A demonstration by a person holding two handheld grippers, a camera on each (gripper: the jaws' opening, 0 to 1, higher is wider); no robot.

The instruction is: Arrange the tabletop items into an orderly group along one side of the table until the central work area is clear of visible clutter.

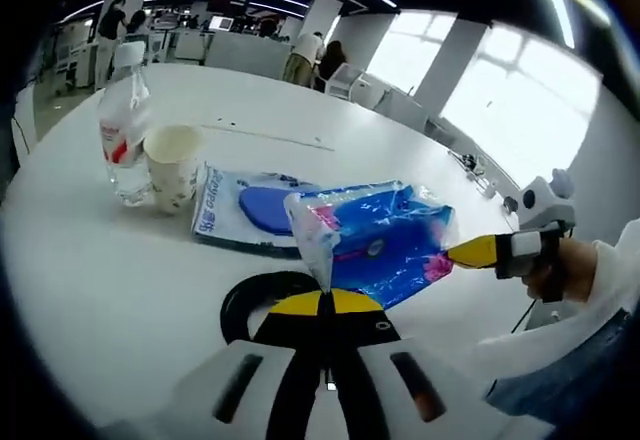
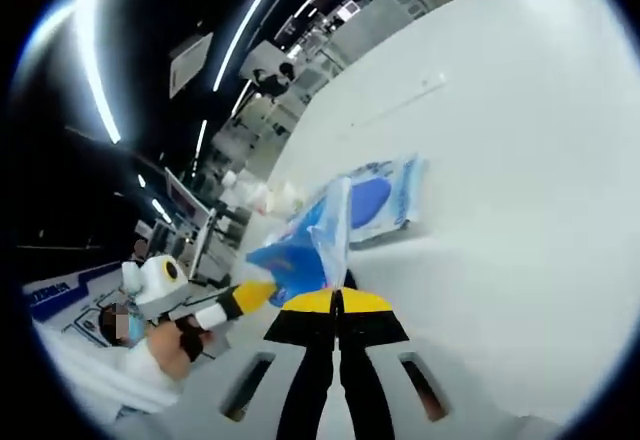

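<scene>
A blue plastic tissue packet (image 1: pixel 385 240) hangs above the white table (image 1: pixel 100 270), held at both ends. My left gripper (image 1: pixel 326 295) is shut on its near white corner. My right gripper (image 1: pixel 455 252), yellow-tipped, comes in from the right and is shut on the packet's far end. In the right gripper view the same packet (image 2: pixel 300 250) rises from my shut right gripper (image 2: pixel 338 295), with the left gripper (image 2: pixel 250 295) pinching it from the left. A flat blue-and-white packet (image 1: pixel 240 210) (image 2: pixel 385 195) lies on the table behind it.
A clear water bottle (image 1: pixel 125 140) and a paper cup (image 1: pixel 172 165) stand together left of the flat packet. A black ring (image 1: pixel 245 295) lies on the table below the held packet. Bare table stretches beyond. People and desks are in the background.
</scene>
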